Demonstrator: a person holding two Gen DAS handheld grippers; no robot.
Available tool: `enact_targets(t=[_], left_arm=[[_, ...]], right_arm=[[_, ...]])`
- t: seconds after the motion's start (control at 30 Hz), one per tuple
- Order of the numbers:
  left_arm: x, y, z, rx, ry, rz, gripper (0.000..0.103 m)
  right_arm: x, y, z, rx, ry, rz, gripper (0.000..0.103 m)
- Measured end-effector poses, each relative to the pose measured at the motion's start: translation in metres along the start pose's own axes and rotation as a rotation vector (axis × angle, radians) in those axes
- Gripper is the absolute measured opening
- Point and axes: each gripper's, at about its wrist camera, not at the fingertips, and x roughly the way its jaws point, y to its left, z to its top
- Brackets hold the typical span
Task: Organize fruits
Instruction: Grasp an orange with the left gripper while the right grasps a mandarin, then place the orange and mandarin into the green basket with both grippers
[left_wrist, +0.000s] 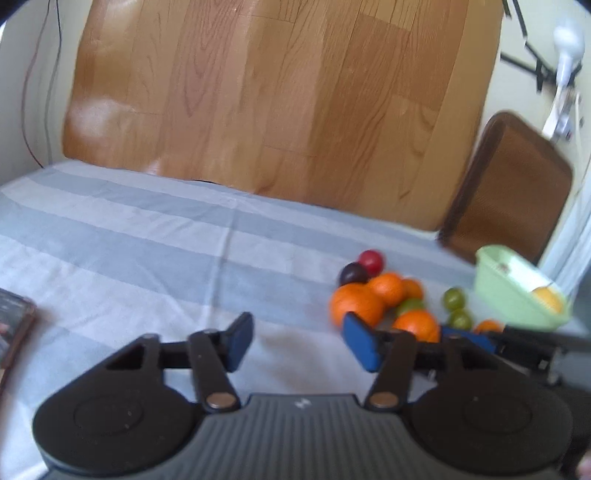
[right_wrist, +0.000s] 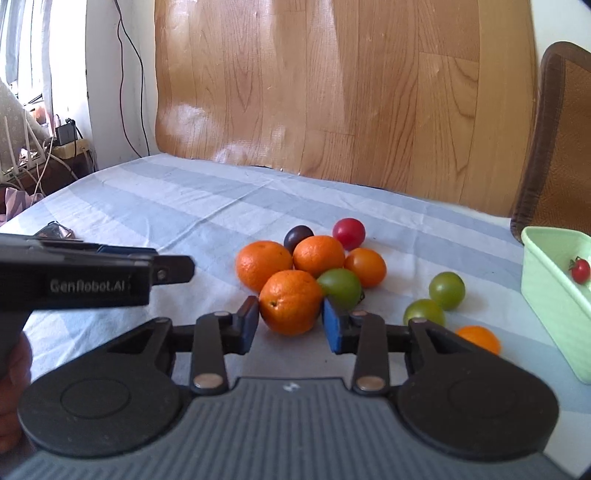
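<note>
- Right now your right gripper (right_wrist: 290, 323) has its jaws spread wide on either side of the nearest orange (right_wrist: 291, 301), the pads just beside its skin but not yet pinching it.
- That orange sits at the front of the fruit pile (right_wrist: 314, 266), toward the right half of the cloth (right_wrist: 147, 206), touching a green fruit (right_wrist: 340, 288) and another orange (right_wrist: 263, 264) behind it.
- More green fruits (right_wrist: 447, 290) and a small orange one (right_wrist: 478, 338) lie loose between the pile and the bin (right_wrist: 546, 295).
- The bin stands at the cloth's right edge with a cherry tomato (right_wrist: 580, 269) already inside.
- Your left gripper (left_wrist: 295, 341) hovers wide apart and empty over bare cloth, left of the pile.
- Risk: closing off-centre could squirt the round orange forward into the pile and scatter the rest.
- Risk: the right pad is close to the green fruit; it may get caught or nudged as you close.
- Risk: lifting could let the neighbours roll, perhaps toward the near edge.
- Risk: the two grippers sit near each other, so a swing toward the bin may clip one.
</note>
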Motion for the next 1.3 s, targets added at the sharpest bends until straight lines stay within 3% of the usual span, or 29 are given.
enact_targets(t=[0.17, 0.3, 0.33, 0.5, 0.67, 0.8, 0.93, 1.13, 1.3], left_arm=[[0.02, -0.025, 0.017, 0.066, 0.011, -0.019, 0.06], [0.045, -0.033, 0.013, 0.083, 0.092, -0.045, 0.042], [0.048, -0.033, 0.01, 0.082, 0.1, -0.041, 0.042], [0.04, -0.032, 0.007, 0.065, 0.1, -0.03, 0.04], [0.011, -0.059, 0.01, 0.078, 0.079, -0.142, 0.04], [0.01, -0.11, 0.029, 0.177, 0.037, -0.243, 0.04], [0.04, -0.162, 0.046, 0.233, 0.049, -0.313, 0.04], [0.095, -0.229, 0.05, 0.312, 0.104, -0.346, 0.04], [0.14, -0.255, 0.042, 0.336, 0.18, -0.307, 0.041]], right_arm=[[-0.031, -0.011, -0.009, -0.01, -0.042, -0.034, 0.04], [-0.048, -0.026, -0.018, 0.03, -0.05, -0.056, 0.04], [-0.05, -0.029, -0.02, 0.041, -0.05, -0.058, 0.04], [-0.053, -0.041, -0.031, 0.102, -0.045, -0.043, 0.04], [-0.068, -0.051, -0.034, 0.12, -0.115, -0.043, 0.04], [-0.084, -0.083, -0.019, 0.152, -0.238, -0.141, 0.04], [-0.096, -0.129, -0.01, 0.194, -0.317, -0.296, 0.04], [-0.093, -0.211, -0.014, 0.33, -0.27, -0.455, 0.04], [-0.075, -0.233, -0.02, 0.365, -0.227, -0.457, 0.041]])
